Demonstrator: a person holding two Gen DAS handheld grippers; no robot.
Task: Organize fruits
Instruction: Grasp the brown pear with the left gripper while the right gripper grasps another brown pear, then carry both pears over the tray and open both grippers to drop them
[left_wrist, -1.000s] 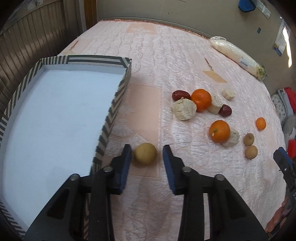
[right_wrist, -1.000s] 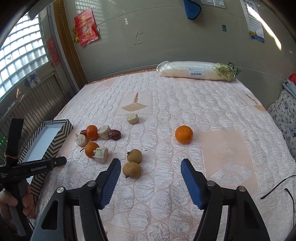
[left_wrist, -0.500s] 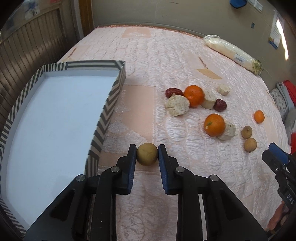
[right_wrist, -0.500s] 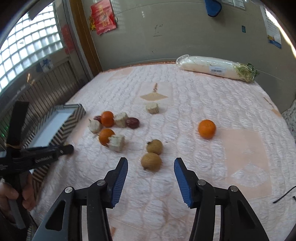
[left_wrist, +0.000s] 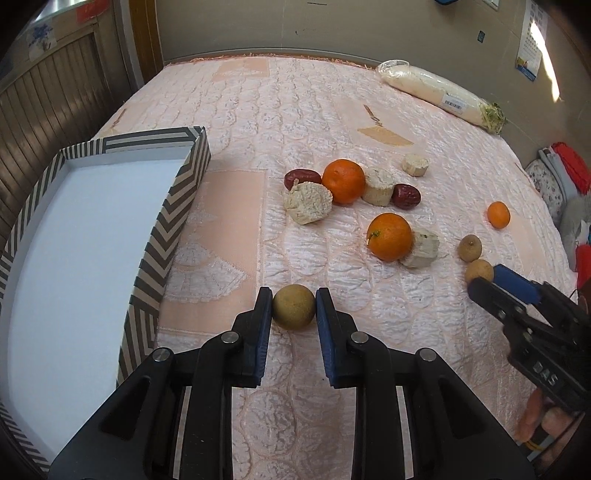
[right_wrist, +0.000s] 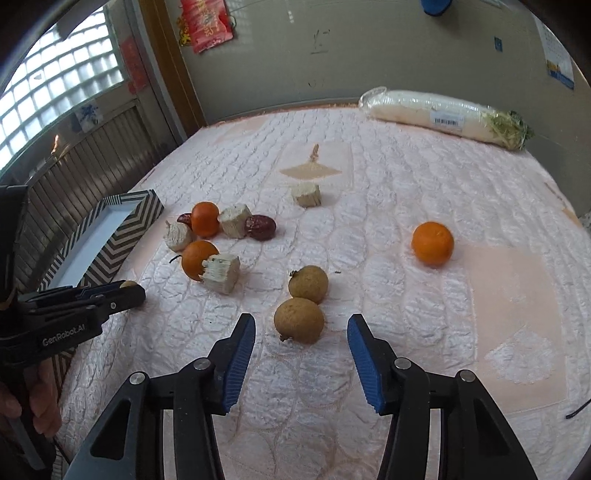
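Left gripper (left_wrist: 294, 306) squeezed tight on a small round brown fruit (left_wrist: 294, 307), both blue pads pressing its sides, just above the pink quilted bed cover (left_wrist: 295, 110). Right beside it on the left, the striped box (left_wrist: 173, 218) with a white inside, nothing in it where visible.

Right gripper (right_wrist: 301, 343) partly open, gripping nothing. Nearest brown fruit (right_wrist: 299, 320) lying on the cover just ahead of the blue tips, not touched by either pad. Another brown fruit (right_wrist: 308, 284) touching it from behind.

Farther back, two oranges (left_wrist: 343, 181) bunched with dark red dates (left_wrist: 406, 196) and pale cut chunks (left_wrist: 308, 203). One small orange (right_wrist: 432, 243) alone, well apart. Long wrapped white radish (right_wrist: 443, 114) by the far wall
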